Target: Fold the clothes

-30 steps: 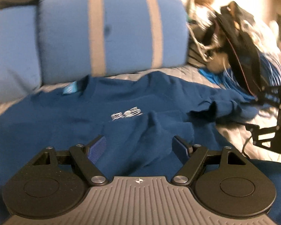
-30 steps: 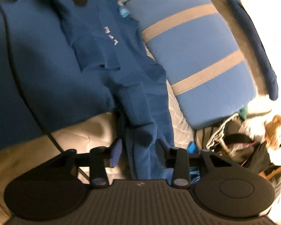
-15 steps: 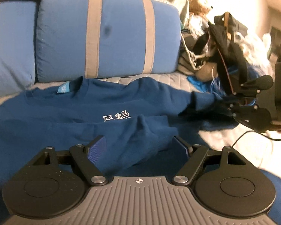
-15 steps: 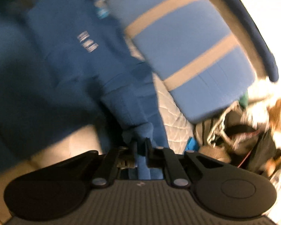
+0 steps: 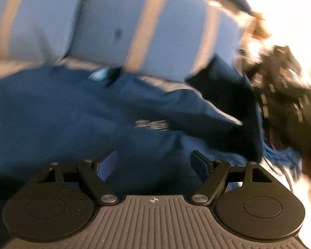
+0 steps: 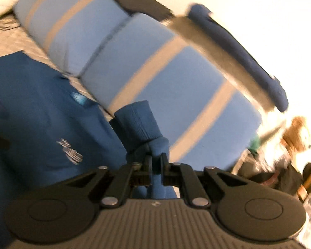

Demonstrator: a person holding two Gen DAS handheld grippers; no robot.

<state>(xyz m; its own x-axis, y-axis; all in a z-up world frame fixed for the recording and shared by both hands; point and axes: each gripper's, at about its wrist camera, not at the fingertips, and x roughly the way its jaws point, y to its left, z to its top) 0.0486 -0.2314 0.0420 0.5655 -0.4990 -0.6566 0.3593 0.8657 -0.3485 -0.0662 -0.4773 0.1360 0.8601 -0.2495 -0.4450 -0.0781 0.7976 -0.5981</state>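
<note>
Both wrist views, blurred, face sweatshirt point(image 5: 76, 124) and pillows point(image 6: 176, 87).

Two pale blue pillows point(image 6: 155, 78) crossed by tan stripes lie side by side along the head of a bed point(image 6: 12, 41); the cover beneath them is a light quilted beige; behind the pillows runs a dark band, perhaps a headboard point(image 6: 224, 47), though blur leaves that uncertain, with a navy roll of fabric point(image 6: 244, 62) lying along its top; the wall point(image 6: 259, 10) above is washed out by strong warm light; off the pillows' end sits a brown and white plush toy point(image 6: 298, 134) above a dark heap of bags and straps point(image 5: 284, 95), smeared by motion in the left wrist view.
</note>
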